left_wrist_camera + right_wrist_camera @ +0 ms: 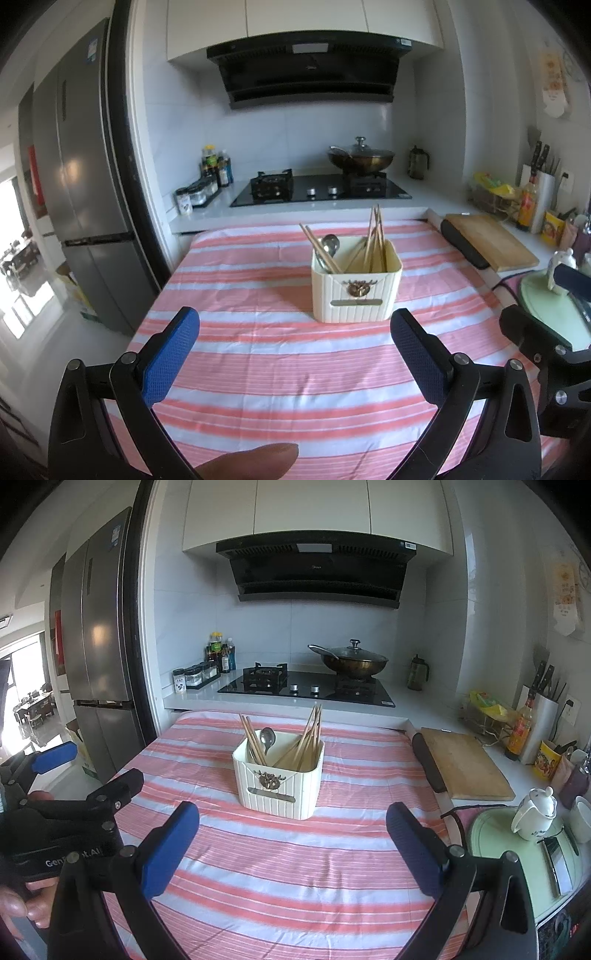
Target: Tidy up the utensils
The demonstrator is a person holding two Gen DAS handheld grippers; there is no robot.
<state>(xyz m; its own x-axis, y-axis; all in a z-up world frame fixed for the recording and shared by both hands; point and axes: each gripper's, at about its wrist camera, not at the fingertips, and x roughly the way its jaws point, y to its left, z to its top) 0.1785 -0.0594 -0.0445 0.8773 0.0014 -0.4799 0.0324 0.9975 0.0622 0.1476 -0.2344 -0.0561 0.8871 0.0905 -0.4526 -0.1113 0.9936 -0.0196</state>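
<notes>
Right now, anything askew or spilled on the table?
Nothing spilled. Cream utensil holder stands upright on the striped cloth, chopsticks and spoon leaning inside. Both grippers, left and right, open and empty.

The left gripper (295, 350) is hovering with its blue-padded fingers (171, 356) spread wide apart and gripping nothing, while a fingertip of the person's hand (251, 461) is showing at 6 o'clock in the left wrist view. The right gripper (291, 843) is likewise hanging with its fingers (170, 849) splayed wide and empty. In the right wrist view the left gripper's black body is sitting at 9 o'clock, with the person's left hand (18, 904) wrapping around its handle at 8 o'clock.
</notes>
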